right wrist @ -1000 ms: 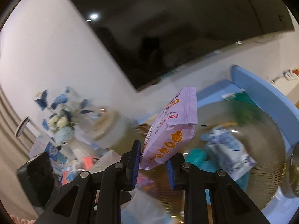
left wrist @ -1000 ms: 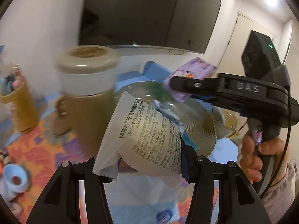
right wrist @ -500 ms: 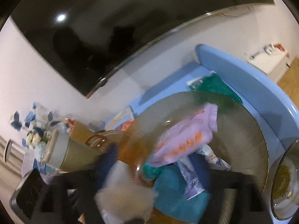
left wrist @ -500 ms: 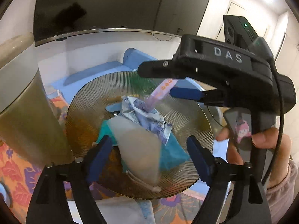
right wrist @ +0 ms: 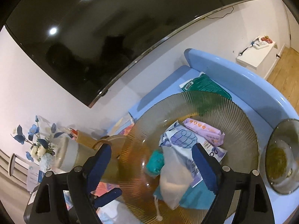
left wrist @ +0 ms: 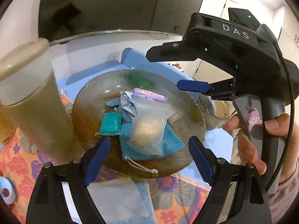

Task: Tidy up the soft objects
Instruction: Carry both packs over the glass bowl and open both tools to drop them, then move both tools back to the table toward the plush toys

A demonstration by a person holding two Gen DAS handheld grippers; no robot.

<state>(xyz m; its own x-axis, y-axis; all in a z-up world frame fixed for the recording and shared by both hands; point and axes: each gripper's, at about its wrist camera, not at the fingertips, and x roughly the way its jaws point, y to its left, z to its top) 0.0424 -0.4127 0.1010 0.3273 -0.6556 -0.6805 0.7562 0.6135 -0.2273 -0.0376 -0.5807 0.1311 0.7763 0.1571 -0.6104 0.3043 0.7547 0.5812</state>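
A ribbed amber glass plate (left wrist: 89,93) (right wrist: 186,100) holds a pile of soft things. A translucent sponge pouch (left wrist: 147,128) (right wrist: 175,179) lies on a teal drawstring bag (left wrist: 170,145). Beside them are a teal packet (left wrist: 110,124), a crumpled white-and-blue packet (left wrist: 128,102) and a purple wipes pack (left wrist: 149,96) (right wrist: 203,130). My left gripper (left wrist: 149,158) hovers over the plate's near edge, its jaws opening, with nothing pressed between the pads. My right gripper (right wrist: 151,166) (left wrist: 164,71) stands open above the pile, holding nothing.
A tall jar with a cream lid (left wrist: 33,100) stands close on the left. A small glass bowl (right wrist: 282,156) sits right of the plate. A green packet (right wrist: 205,85) lies behind it on the blue tray (right wrist: 243,71). A flower vase (right wrist: 39,145) is far left.
Both grippers went from shut to open. The sponge pouch left the left jaws and the purple pack left the right jaws; both now lie on the plate.
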